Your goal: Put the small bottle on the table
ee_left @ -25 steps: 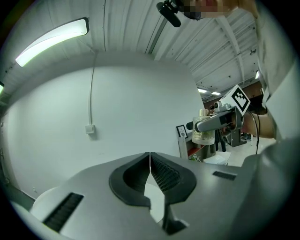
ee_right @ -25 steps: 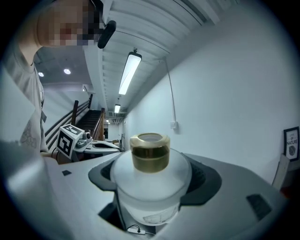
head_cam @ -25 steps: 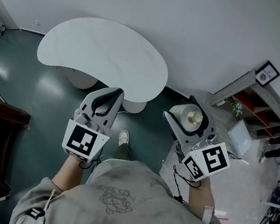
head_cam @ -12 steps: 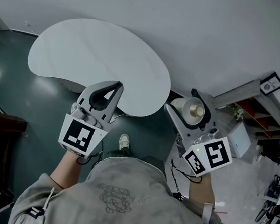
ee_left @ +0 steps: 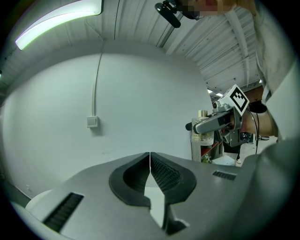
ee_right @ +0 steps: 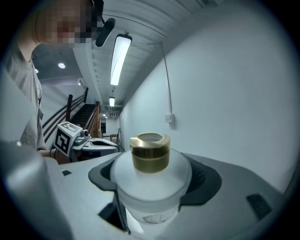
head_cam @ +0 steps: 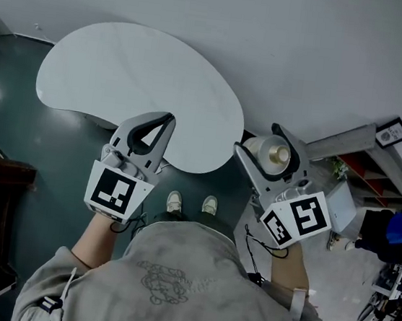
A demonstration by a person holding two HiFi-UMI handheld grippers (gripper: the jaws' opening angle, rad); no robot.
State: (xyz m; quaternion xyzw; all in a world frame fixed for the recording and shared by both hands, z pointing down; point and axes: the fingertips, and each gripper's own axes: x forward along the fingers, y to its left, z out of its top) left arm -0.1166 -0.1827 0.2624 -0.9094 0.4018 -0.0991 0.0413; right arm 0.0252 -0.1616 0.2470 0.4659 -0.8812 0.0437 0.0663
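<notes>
the right gripper (head_cam: 259, 140) is clamped on the bottle (head_cam: 274, 156), with one jaw on each side of its white body. the gold cap (ee_right: 150, 153) stands clear above the jaws and the bottle is upright. it is held in the air just off the right end of the table (head_cam: 125, 67), not touching it. how high it sits against the tabletop cannot be told.

the left gripper (head_cam: 165, 121) has its jaws pressed together with nothing between them. in the head view its tip overlaps the near edge of the table, left of the bottle and well apart from it.

the table is white and bean-shaped. it stands on a dark floor (head_cam: 56, 153), with its far edge near a pale wall (head_cam: 287, 50). the person's shoes (head_cam: 175, 202) show on the floor between the two grippers. far right stands a shelf (head_cam: 376, 152) with red compartments.

in the left gripper view the right gripper and bottle show at the right. a small box (ee_left: 93, 122) sits on the wall with a cable running up from it. in the right gripper view a light strip (ee_right: 119, 58) runs along the ceiling, and stairs (ee_right: 89, 115) show far off on the left.
</notes>
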